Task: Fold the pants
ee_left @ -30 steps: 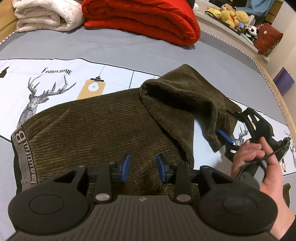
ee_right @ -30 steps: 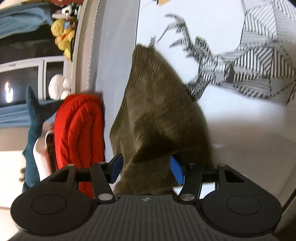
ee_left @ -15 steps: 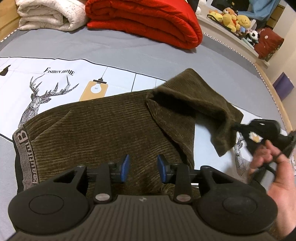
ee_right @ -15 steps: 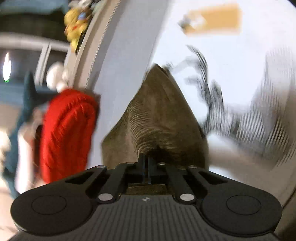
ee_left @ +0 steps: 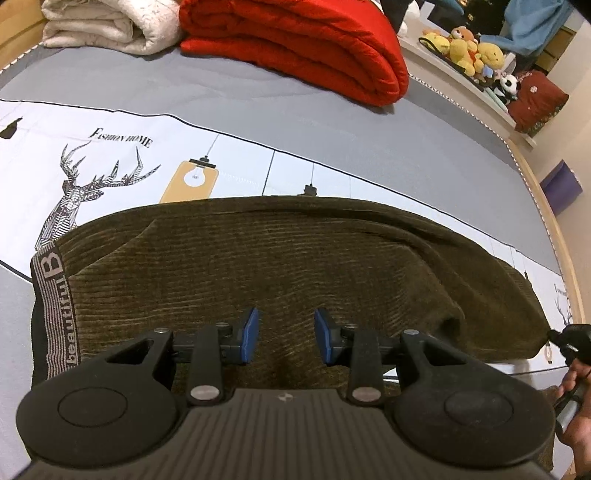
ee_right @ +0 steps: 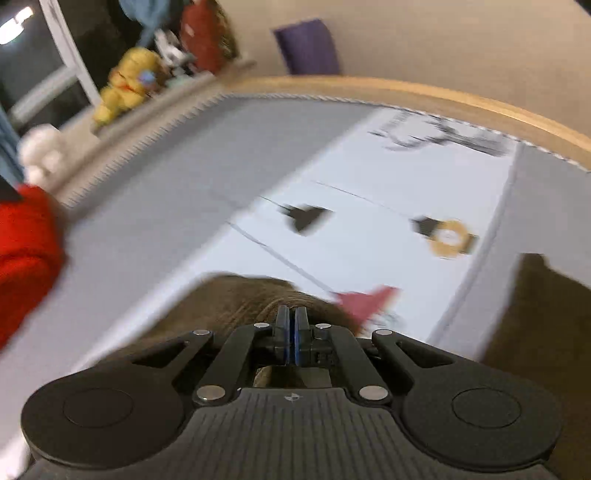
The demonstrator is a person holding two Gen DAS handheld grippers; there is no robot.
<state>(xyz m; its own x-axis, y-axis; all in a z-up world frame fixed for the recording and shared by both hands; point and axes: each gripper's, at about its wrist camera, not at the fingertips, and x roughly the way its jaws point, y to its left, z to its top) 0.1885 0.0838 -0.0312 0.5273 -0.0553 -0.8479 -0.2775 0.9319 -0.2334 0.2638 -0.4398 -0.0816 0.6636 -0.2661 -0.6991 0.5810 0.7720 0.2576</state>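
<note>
Left wrist view: sharp throughout, evenly lit by soft indoor light; the pants [ee_left: 280, 266] cast only a faint shadow, dark in the fold at right. Fisheye distortion bows the bed edge [ee_left: 543, 206] and the sheet's printed lines. No glare.

Right wrist view: heavy motion blur smears the sheet prints [ee_right: 306, 218], the toys [ee_right: 125, 85] and the red blanket [ee_right: 26, 254]; only the gripper body [ee_right: 291, 417] stays crisp. A bright lamp reflection glows in the dark window [ee_right: 14, 26], far left. The wall appears warm and evenly lit.
</note>
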